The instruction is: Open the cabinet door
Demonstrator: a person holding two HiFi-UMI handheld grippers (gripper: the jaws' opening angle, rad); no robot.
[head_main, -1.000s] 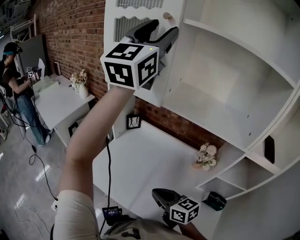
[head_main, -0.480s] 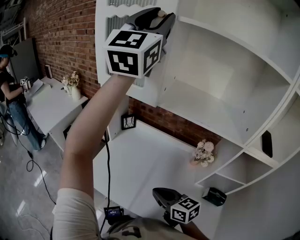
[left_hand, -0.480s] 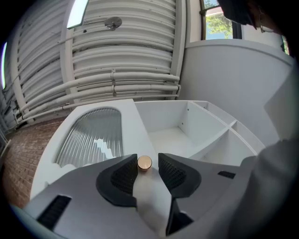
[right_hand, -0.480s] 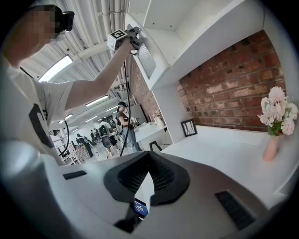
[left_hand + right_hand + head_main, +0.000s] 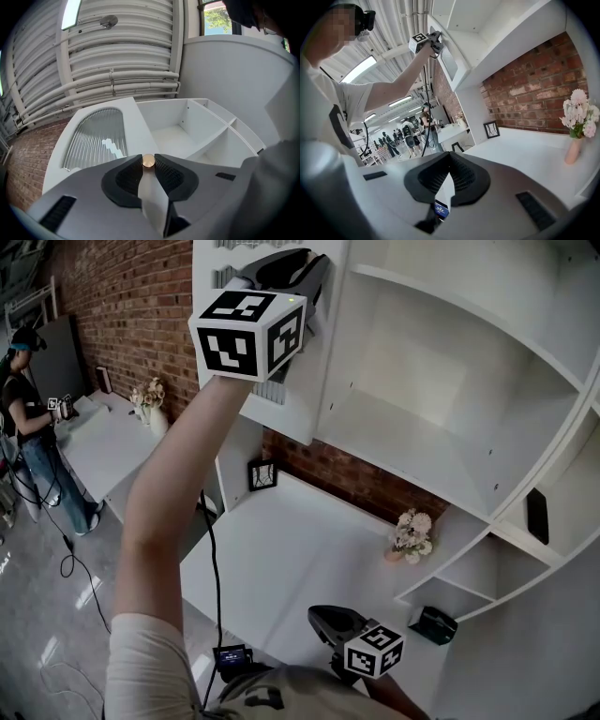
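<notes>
The white cabinet door (image 5: 281, 413), with a ribbed glass panel (image 5: 98, 136), stands partly swung out from the shelf unit at the upper left. My left gripper (image 5: 314, 263) is raised to the door's free edge. Its jaws are closing, and their tips press on the small round wooden knob (image 5: 148, 161) from both sides. The head view hides the knob behind the jaws. My right gripper (image 5: 323, 617) hangs low near the desk's front edge, shut with nothing in it. The right gripper view shows the left gripper (image 5: 436, 42) up at the door (image 5: 452, 61).
Open white shelves (image 5: 441, 381) fill the right. The white desk (image 5: 281, 559) carries a pink flower vase (image 5: 409, 538) and a small picture frame (image 5: 266, 475). A dark object (image 5: 433, 624) lies in a low compartment. A person (image 5: 28, 418) stands at far left by another desk.
The left gripper's jaws have closed around the knob, which showed beside the fingers a second ago and is now covered. The right gripper has stayed put.
</notes>
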